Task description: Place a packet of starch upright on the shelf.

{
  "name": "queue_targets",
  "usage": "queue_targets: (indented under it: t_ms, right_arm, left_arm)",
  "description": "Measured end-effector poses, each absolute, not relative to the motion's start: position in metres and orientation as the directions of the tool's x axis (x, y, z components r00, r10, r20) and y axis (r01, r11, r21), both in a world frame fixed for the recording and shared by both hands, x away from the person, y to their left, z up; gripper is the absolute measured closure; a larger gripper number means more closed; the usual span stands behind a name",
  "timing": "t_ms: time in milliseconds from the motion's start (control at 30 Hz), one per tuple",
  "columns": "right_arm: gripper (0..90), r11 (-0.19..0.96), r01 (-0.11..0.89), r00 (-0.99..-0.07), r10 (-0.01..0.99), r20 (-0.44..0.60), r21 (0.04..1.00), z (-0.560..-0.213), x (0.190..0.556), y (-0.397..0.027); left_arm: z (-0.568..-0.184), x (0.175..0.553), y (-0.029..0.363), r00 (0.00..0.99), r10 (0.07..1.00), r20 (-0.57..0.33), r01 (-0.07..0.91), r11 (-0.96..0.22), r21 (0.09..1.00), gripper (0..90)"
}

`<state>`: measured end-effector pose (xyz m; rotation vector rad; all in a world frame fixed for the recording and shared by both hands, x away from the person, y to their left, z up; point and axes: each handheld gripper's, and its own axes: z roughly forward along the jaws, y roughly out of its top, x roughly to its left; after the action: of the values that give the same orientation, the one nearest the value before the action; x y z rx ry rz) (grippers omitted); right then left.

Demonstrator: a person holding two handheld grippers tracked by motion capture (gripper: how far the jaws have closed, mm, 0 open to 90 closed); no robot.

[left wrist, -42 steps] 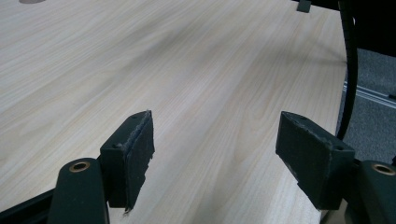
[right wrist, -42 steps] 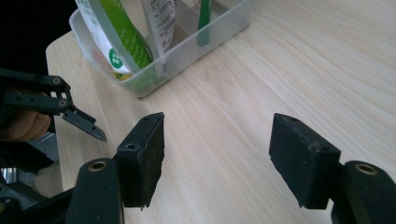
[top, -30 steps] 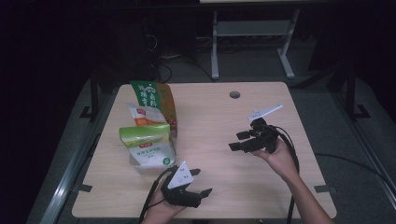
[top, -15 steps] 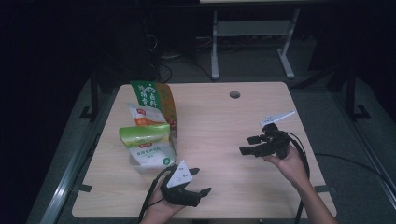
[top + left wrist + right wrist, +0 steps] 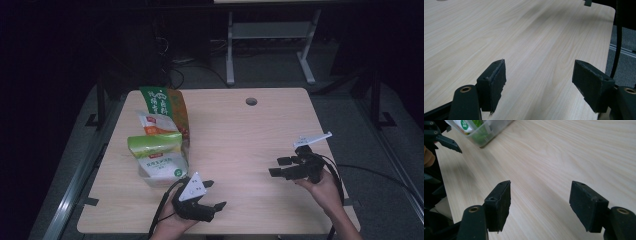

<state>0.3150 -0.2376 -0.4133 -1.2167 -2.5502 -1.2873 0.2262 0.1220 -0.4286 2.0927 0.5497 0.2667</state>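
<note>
My left gripper (image 5: 215,195) rests near the table's front edge, just right of a clear box with a green lid (image 5: 159,159). It stands open, and in the left gripper view (image 5: 539,82) only bare wood lies between its pads. My right gripper (image 5: 278,166) hovers over the right side of the table, pointing left, also open. In the right gripper view (image 5: 540,202) nothing sits between its pads; the clear box (image 5: 480,133) and the left gripper (image 5: 442,138) show at the top left.
A tall green and orange bag (image 5: 167,105) and a white and orange pouch (image 5: 156,125) lie behind the clear box at the left. The light wooden table (image 5: 240,135) has a round cable hole (image 5: 251,101) at the back. A metal stand (image 5: 270,45) is beyond it.
My right gripper has drifted right and toward the front edge of the table, still open. The left gripper and the packages have stayed put.
</note>
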Motion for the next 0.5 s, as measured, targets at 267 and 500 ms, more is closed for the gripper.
queue_targets:
  t_ms: [267,500]
  right_arm:
    - [32.7,0.317,0.682,-0.662,0.650,0.372,0.660,-0.427,0.298,-0.256]
    - [33.1,0.297,0.691,-0.647,0.660,0.381,0.659,-0.436,0.286,-0.268]
  left_arm:
    - [-0.430,0.226,0.121,0.879,0.476,-0.019,0.277,-0.478,0.833,26.4]
    - [-0.431,0.225,0.119,0.883,0.470,-0.019,0.275,-0.483,0.831,26.3]
